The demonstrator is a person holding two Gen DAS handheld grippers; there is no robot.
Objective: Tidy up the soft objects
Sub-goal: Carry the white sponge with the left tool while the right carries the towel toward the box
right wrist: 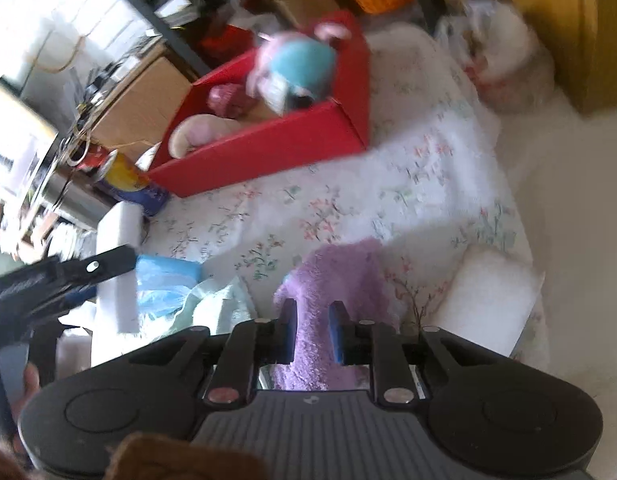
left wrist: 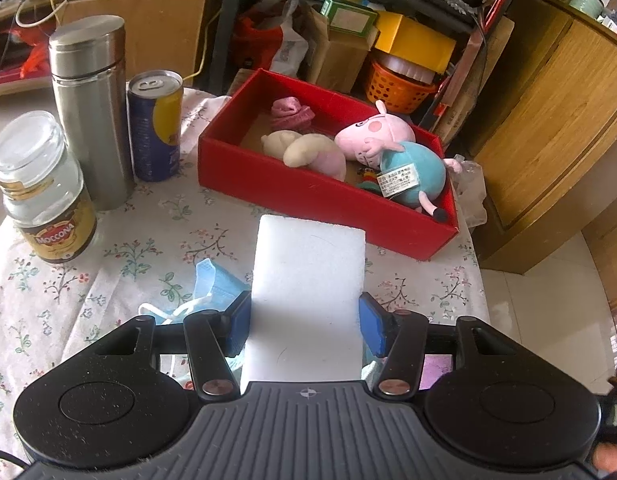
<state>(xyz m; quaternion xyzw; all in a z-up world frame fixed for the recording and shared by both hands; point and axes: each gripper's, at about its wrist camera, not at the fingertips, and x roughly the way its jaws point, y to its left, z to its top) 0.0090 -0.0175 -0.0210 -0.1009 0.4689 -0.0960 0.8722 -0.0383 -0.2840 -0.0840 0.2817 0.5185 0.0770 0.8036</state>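
Currently left tool [left wrist: 304, 320] grips white sponge [left wrist: 308, 280]; right tool [right wrist: 313, 330] clamps purple towel [right wrist: 336, 280]; clear red box [left wrist: 308, 196] wall before releasing.

The right wrist view is motion-blurred; the toys in the red box [right wrist: 268, 148] lack detail. The white sponge [left wrist: 308, 300] hides part of the blue mask [left wrist: 216, 284]

Two white foam blocks [left wrist: 308, 280], one red box [left wrist: 308, 196] holding one pig plush [left wrist: 392, 148], one blue face mask [left wrist: 216, 284], one purple cloth [right wrist: 336, 280], one steel flask [left wrist: 92, 112], one can [left wrist: 154, 128], one glass jar [left wrist: 40, 188].
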